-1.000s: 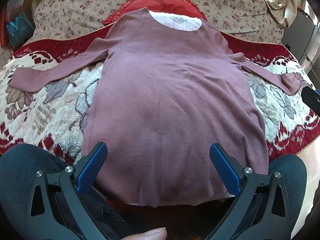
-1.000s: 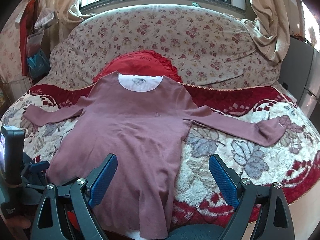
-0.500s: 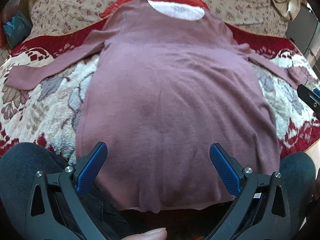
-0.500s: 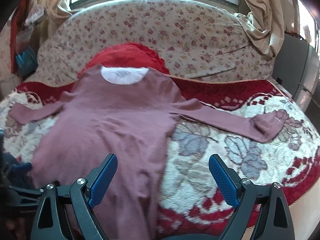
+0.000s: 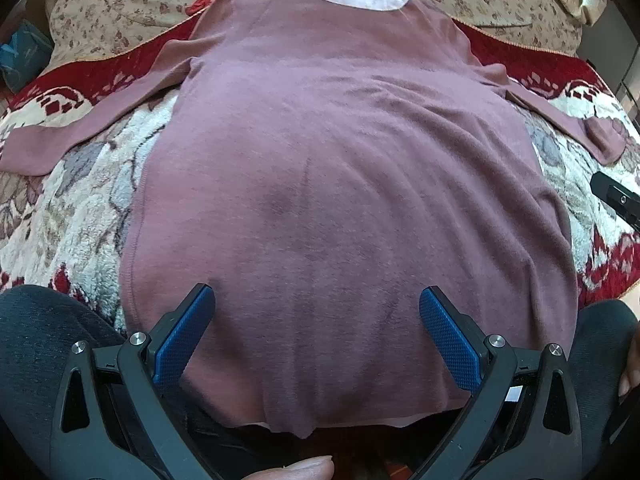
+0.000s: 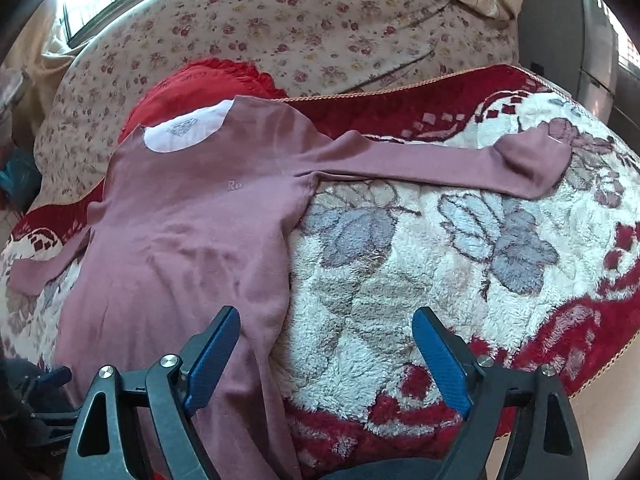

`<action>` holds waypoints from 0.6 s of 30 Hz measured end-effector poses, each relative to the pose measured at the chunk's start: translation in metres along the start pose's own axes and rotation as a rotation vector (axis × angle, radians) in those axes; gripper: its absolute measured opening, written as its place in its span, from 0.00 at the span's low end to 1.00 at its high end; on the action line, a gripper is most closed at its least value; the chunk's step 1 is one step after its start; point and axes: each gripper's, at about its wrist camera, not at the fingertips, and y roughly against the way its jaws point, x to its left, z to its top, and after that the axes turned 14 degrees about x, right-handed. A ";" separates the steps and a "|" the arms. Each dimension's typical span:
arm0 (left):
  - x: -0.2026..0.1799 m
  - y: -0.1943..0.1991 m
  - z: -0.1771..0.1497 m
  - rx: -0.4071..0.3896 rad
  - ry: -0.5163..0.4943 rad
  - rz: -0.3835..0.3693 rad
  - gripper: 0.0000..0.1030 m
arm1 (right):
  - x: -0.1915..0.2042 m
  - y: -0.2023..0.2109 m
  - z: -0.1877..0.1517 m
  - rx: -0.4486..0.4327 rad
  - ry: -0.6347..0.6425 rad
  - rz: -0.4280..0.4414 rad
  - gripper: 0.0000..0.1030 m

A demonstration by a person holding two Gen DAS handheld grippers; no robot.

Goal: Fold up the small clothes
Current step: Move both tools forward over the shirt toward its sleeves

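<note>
A mauve long-sleeved garment [image 5: 340,184] lies spread face up on a plush floral blanket, white neck lining at the far end, sleeves out to both sides. It also shows in the right wrist view [image 6: 180,240], with its right sleeve [image 6: 460,160] stretched across the blanket. My left gripper [image 5: 316,320] is open and empty, low over the garment's hem, which hangs over the front edge. My right gripper [image 6: 326,344] is open and empty, straddling the garment's right side edge near the hem.
The red and cream floral blanket [image 6: 440,260] covers the bed. A red cushion [image 6: 200,80] and a flowered bolster [image 6: 300,28] lie behind the neckline. The person's dark-trousered knees [image 5: 44,340] flank the hem. The other gripper's tip [image 5: 616,200] shows at right.
Both grippers have moved forward and down toward the garment. The right gripper swung right, so its view now centres on the garment's right edge and the blanket. Jaws stayed open.
</note>
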 end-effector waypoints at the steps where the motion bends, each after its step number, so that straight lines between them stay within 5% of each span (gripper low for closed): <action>1: -0.001 -0.001 0.000 0.001 -0.002 0.000 1.00 | 0.001 -0.001 0.000 0.006 0.007 0.005 0.84; 18: -0.001 0.004 -0.003 -0.009 -0.001 -0.003 1.00 | -0.004 -0.008 0.002 0.057 -0.005 0.082 0.84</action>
